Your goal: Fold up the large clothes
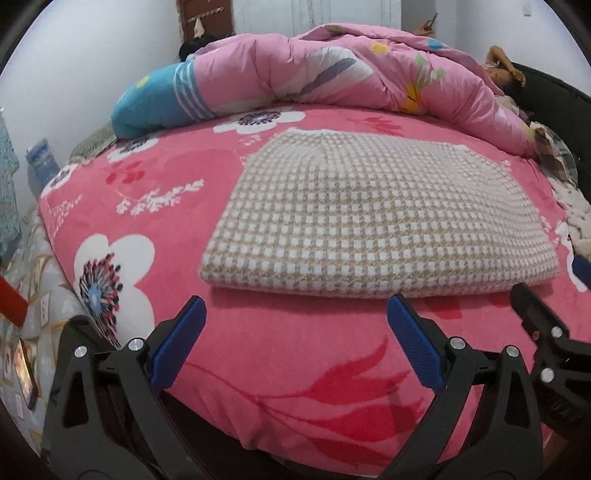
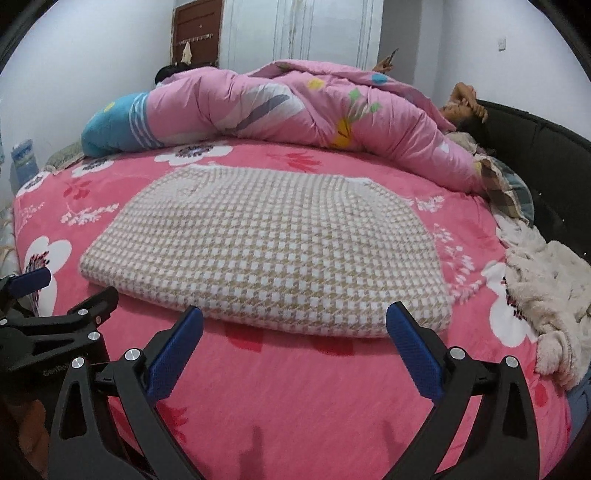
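A big bed fills the room, covered with a pink blanket [image 1: 280, 350] that has white and red flowers on it. White walls and a brown door [image 2: 195, 33] are at the back. A puffy pink quilt [image 1: 332, 70] is heaped along the far side of the bed, and a person [image 2: 461, 107] lies under it by the dark headboard [image 2: 546, 147]. A fluffy cream throw [image 2: 546, 291] is bunched at the right edge.

The folded garment [image 1: 369, 225], checked in tan and white, lies flat in the middle of the bed. Its thick folded edge faces the near side.

The left gripper [image 1: 295, 314] hangs just in front of that edge. Its blue pads [image 1: 410, 339] are wide apart and hold nothing. The right gripper [image 2: 295, 325] is just beside it, also near the front edge, close to the garment's right corner. Its pads are spread as wide as they go, with nothing between them.
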Tool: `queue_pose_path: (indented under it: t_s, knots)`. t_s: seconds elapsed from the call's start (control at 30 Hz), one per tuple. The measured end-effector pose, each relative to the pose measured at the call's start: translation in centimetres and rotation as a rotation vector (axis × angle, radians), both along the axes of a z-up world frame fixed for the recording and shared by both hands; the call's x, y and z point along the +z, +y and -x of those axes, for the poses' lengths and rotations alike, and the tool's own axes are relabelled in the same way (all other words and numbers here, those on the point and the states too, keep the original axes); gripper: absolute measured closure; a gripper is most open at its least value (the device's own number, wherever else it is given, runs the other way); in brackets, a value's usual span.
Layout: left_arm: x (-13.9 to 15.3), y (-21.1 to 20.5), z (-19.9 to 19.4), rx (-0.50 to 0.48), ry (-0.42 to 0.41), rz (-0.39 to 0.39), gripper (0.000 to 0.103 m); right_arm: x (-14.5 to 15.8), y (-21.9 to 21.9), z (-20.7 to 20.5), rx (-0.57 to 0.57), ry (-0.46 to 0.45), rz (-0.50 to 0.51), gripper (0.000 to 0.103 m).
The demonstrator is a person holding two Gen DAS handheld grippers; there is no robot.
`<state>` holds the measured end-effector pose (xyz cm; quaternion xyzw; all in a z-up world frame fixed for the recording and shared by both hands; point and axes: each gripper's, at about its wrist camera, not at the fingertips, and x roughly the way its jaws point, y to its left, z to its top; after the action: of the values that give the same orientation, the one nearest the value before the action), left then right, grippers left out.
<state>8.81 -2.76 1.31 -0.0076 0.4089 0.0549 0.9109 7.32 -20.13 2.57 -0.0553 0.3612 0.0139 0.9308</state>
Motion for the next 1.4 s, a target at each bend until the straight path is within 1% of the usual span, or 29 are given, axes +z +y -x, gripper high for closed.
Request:
queue_pose_path:
  t_s: [0.1,0.23,0.5,1.4]
  knots:
    - [-0.1,0.2,0.1,0.002,0.002,0.024,0.008,-0.4,0.0,-0.2,-0.006,0.019,-0.008,0.007]
    - [-0.3,0.0,0.1,-0.003,0.007,0.026,0.008,-0.6,-0.1,-0.3,-0.008,0.034,-0.023,0.007]
    - [-0.8,0.0,-0.2,-0.012,0.032,0.057,0.008,-0.8,0.0,-0.3,-0.015,0.043,-0.019,0.007]
    - [-1.2,0.2,0.0,0.012,0.046,0.053,0.008,-0.9,-0.5,-0.3,-0.025,0.049,-0.016,0.007]
